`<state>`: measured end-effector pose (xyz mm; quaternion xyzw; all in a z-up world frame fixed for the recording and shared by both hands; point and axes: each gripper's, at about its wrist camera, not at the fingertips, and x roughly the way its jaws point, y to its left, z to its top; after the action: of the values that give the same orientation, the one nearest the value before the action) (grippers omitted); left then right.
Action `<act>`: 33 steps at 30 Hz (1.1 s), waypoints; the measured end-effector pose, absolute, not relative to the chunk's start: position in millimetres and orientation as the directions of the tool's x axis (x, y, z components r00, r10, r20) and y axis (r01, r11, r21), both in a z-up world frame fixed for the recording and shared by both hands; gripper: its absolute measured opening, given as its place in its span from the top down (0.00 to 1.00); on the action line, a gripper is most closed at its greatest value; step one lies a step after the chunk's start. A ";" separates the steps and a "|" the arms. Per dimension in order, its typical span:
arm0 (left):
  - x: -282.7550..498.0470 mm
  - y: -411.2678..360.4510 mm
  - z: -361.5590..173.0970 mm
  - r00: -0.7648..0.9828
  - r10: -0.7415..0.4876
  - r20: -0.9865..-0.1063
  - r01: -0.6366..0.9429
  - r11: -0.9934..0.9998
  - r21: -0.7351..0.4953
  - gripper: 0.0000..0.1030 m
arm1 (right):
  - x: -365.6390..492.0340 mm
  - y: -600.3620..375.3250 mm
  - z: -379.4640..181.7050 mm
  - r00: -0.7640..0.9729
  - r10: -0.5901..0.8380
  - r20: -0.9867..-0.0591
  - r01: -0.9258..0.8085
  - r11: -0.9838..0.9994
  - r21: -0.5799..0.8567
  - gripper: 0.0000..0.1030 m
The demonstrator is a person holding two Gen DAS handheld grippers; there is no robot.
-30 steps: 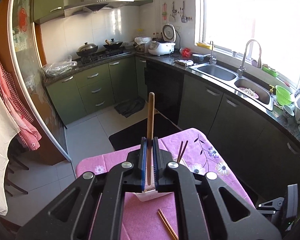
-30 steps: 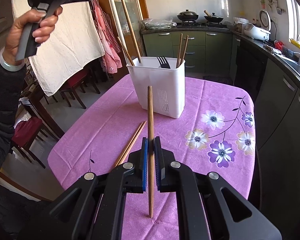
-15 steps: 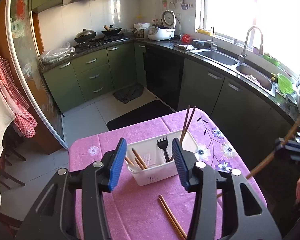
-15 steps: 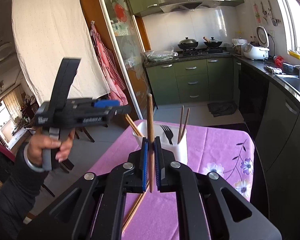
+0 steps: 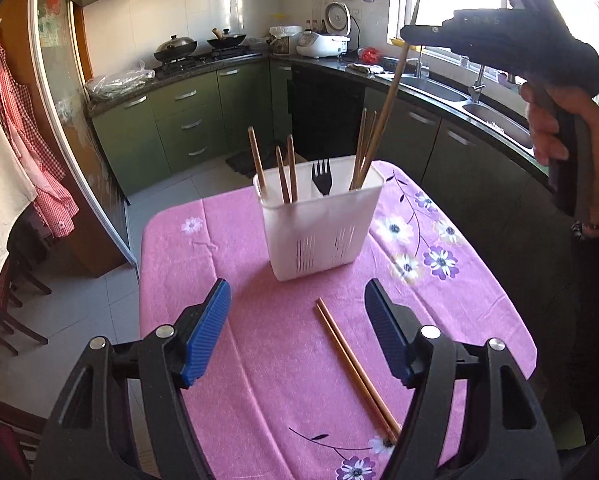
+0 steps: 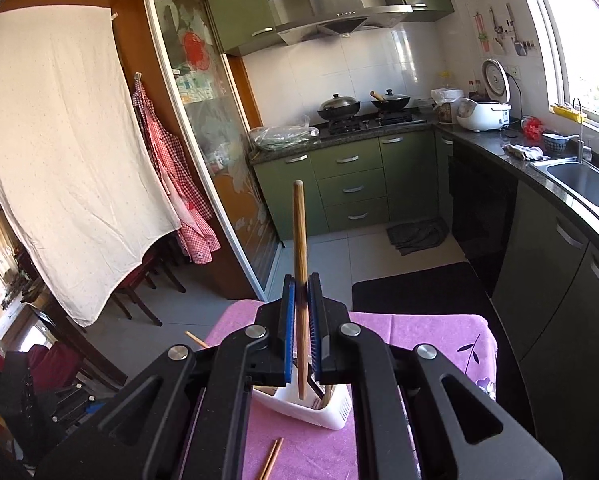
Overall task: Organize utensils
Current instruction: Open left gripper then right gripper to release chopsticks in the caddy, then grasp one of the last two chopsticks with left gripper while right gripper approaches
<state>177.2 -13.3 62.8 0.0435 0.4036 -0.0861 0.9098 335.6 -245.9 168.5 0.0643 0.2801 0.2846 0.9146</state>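
Note:
A white utensil holder stands on the pink flowered tablecloth, with several wooden chopsticks and a black fork upright in it. Two loose chopsticks lie on the cloth in front of it. My left gripper hovers over them, jaws opening, nothing between them. My right gripper is shut on a wooden chopstick, held upright above the holder. In the left wrist view that chopstick slants down with its lower end at the holder's right compartment, right gripper high above.
Green kitchen cabinets and a dark counter with a sink run behind and to the right of the table. A person's hand grips the right tool. Chairs, a white cloth and checked aprons stand left of the table.
My left gripper let go of its chopstick into the holder, opened wide and dropped toward the table. My right gripper lifted its chopstick off the cloth and carried it above the holder.

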 end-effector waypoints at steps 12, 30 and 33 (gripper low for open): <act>180.2 -27.2 -1.6 0.552 -0.124 -0.825 0.194 0.981 -0.018 0.33 | 320.1 -220.9 106.9 0.654 0.520 -0.549 -0.512 0.839 0.185 0.68; 231.5 -40.8 -109.3 0.308 -0.064 -0.949 0.026 0.998 -0.059 0.36 | 221.6 -305.9 -49.9 0.556 0.449 -0.699 -0.440 0.873 0.210 0.67; 235.0 -42.9 -111.6 0.306 -0.053 -0.950 0.015 0.999 -0.051 0.36 | 223.5 -315.7 -57.0 0.546 0.460 -0.700 -0.432 0.871 0.235 0.65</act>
<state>235.0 -42.9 -111.6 -0.0164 0.5886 -0.0211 0.8080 223.5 -315.7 -57.0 0.0172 0.4034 0.2538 0.8789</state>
